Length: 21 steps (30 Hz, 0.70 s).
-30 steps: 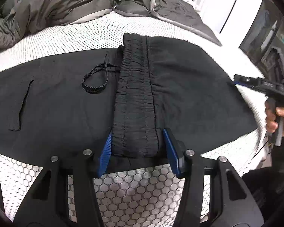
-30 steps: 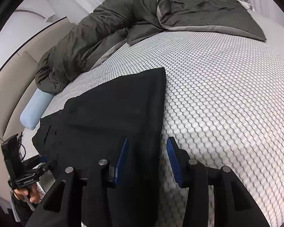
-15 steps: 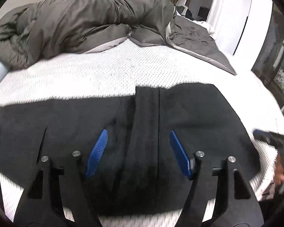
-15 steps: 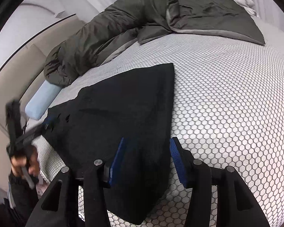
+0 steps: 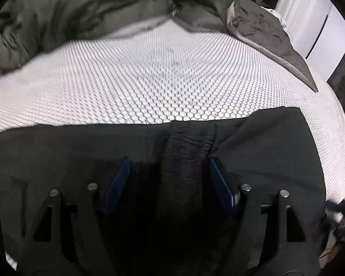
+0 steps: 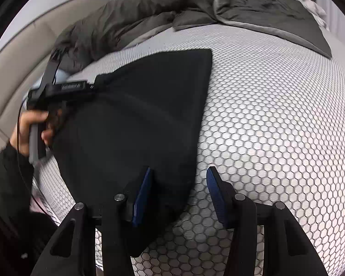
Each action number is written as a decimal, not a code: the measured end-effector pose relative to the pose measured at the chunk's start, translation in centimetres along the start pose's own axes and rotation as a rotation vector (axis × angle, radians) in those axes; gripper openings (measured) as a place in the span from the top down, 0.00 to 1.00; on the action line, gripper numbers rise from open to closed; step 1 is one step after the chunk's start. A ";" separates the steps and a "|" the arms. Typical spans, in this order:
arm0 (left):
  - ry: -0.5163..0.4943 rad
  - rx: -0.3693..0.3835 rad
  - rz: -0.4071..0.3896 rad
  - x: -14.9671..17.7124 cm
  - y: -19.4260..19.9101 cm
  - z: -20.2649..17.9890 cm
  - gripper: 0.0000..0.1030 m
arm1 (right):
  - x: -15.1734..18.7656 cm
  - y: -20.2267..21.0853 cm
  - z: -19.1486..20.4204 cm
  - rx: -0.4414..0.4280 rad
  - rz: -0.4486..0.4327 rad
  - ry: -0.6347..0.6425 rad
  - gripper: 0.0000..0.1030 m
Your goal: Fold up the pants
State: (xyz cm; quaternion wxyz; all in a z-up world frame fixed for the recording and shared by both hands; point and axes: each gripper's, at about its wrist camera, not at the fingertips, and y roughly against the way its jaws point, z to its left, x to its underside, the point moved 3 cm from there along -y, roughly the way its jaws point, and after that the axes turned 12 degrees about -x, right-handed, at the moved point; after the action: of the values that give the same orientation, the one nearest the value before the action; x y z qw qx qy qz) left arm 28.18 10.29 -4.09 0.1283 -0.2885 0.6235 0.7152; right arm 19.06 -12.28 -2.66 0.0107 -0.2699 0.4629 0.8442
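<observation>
White honeycomb bedding (image 6: 276,115) under you, black pants (image 6: 138,119) spread across it. Your left gripper (image 5: 170,179) gapes wide over the bunched waistband (image 5: 188,147); your right gripper (image 6: 178,184) gapes wide, straddling the pants' edge, gripping nothing.

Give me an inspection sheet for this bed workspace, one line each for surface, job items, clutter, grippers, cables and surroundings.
Surface: white honeycomb-pattern mattress cover.
Job's things: black pants spread flat on the mattress cover; the gathered waistband lies between the left gripper's jaws.
Clutter: rumpled grey duvet piled along the far side.
Grippers: left gripper open over the waistband; right gripper open, straddling the pants' edge.
Cables: thin cable running past the hand that holds the left gripper.
Surroundings: beige padded headboard; white doors.
</observation>
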 end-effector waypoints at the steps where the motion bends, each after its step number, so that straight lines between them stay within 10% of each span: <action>1: -0.002 -0.008 -0.042 0.2 1.5 -0.1 0.33 | -0.2 0.4 0.0 0.005 -0.014 0.000 0.51; 10: -0.255 0.131 -0.173 9.5 8.5 -5.1 0.28 | -0.8 1.6 4.0 -0.093 -0.089 0.072 0.51; 15: -0.461 0.102 -0.198 13.0 7.3 -8.5 0.23 | -0.4 -2.7 6.0 -0.077 0.015 0.154 0.53; 21: -0.451 0.142 -0.147 13.5 7.7 -8.0 0.19 | 1.9 -3.1 4.9 0.036 0.139 0.275 0.54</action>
State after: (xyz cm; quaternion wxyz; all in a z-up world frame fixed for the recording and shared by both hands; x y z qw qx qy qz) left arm 15.22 -1.26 -5.96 0.3360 -0.1566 0.6051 0.7046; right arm 16.08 -7.07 -3.90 -0.1064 -0.3500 0.4926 0.7897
